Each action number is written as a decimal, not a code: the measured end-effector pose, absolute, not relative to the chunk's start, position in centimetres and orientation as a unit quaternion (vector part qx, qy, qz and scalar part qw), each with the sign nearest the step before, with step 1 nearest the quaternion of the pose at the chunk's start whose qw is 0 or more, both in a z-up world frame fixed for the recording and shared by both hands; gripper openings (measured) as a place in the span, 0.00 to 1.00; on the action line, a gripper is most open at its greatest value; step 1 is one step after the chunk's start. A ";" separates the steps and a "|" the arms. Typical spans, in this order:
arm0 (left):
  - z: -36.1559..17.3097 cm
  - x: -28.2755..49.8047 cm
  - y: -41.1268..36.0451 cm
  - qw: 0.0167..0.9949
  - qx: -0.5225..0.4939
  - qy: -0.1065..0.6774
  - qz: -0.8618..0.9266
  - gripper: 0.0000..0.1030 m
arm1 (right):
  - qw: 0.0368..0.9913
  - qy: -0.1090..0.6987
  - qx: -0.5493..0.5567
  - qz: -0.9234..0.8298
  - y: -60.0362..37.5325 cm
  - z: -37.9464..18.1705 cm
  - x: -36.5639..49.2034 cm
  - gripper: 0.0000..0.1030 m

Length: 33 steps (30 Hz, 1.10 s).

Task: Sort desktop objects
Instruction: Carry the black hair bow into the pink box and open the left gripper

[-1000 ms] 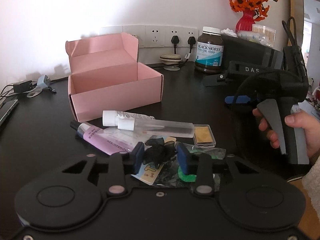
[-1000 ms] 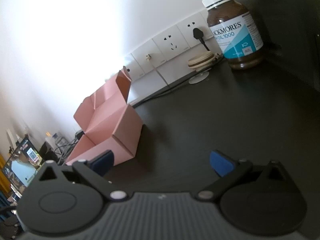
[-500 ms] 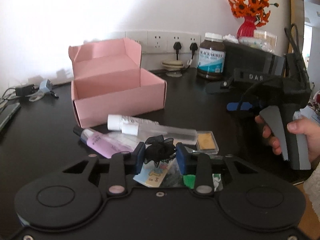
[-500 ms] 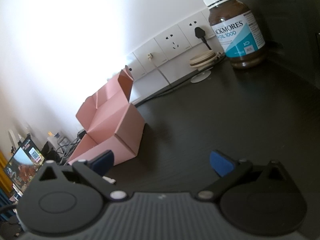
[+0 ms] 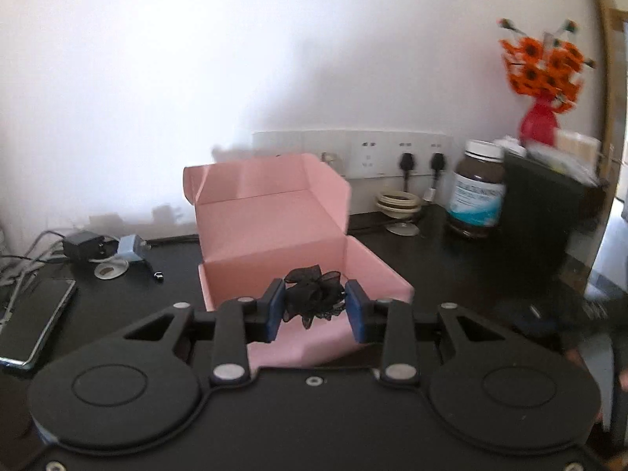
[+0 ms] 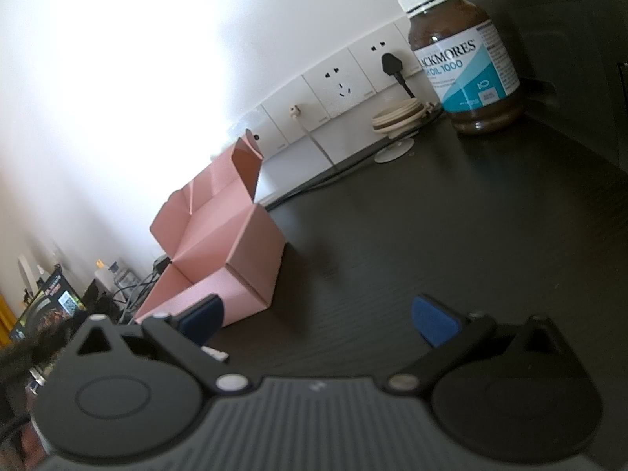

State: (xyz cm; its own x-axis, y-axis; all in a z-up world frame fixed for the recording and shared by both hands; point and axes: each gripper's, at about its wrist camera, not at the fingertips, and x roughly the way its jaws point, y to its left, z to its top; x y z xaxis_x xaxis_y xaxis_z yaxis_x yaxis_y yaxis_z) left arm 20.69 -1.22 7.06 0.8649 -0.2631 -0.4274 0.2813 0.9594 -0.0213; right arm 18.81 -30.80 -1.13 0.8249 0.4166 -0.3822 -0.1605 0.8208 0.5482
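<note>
My left gripper [image 5: 314, 311] is shut on a black lace bow [image 5: 313, 299] and holds it up over the front edge of the open pink cardboard box [image 5: 271, 231]. The box lid stands open at the back. The box also shows in the right wrist view [image 6: 219, 247], to the left. My right gripper [image 6: 318, 320] is open and empty, low over the dark desk [image 6: 431, 235], to the right of the box. The other small items on the desk are hidden below the left gripper body.
A brown supplement bottle [image 5: 477, 192] [image 6: 465, 59] stands at the back right by the wall sockets [image 5: 369, 155]. A black case [image 5: 541, 204] and a red vase of orange flowers [image 5: 539, 78] are far right. A phone [image 5: 37, 320] and chargers [image 5: 102, 249] lie at the left.
My left gripper has lifted the black bow off the pile and carried it up and forward to the pink box. The right gripper has barely moved.
</note>
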 end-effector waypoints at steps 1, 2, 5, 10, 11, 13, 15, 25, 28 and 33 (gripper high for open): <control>7.1 22.0 -1.1 0.964 0.013 0.226 -0.137 0.33 | 0.920 0.251 0.256 0.157 -30.8 -1.1 18.8 0.99; 7.0 23.3 -1.1 0.962 0.007 0.237 -0.133 0.33 | 0.920 0.251 0.256 0.157 -30.9 -1.2 18.8 0.99; 6.1 27.0 -1.1 0.956 -0.003 0.269 -0.119 0.33 | 0.920 0.250 0.258 0.158 -30.9 -1.2 18.8 0.99; 3.9 31.1 -1.9 0.948 0.021 0.305 -0.090 0.33 | 0.919 0.250 0.260 0.159 -30.9 -1.2 18.8 0.99; 3.5 31.5 -2.1 0.946 0.023 0.312 -0.088 0.33 | 0.919 0.250 0.260 0.159 -30.9 -1.2 18.7 0.99; 2.7 32.2 -2.3 0.942 0.031 0.324 -0.080 0.33 | 0.919 0.249 0.261 0.159 -30.9 -1.2 18.7 0.99; 2.1 32.4 -2.6 0.941 0.045 0.328 -0.074 0.33 | 0.919 0.249 0.262 0.160 -30.9 -1.2 18.7 0.99; 1.7 32.3 -3.4 0.942 0.084 0.314 -0.085 0.72 | 0.919 0.249 0.261 0.160 -30.9 -1.2 18.7 0.99; 2.4 31.3 -3.4 0.950 0.088 0.285 -0.089 0.76 | 0.919 0.249 0.261 0.161 -31.0 -1.2 18.7 0.99; 3.9 27.7 -2.6 0.961 0.092 0.246 -0.089 0.86 | 0.917 0.249 0.265 0.166 -31.1 -1.3 18.7 0.99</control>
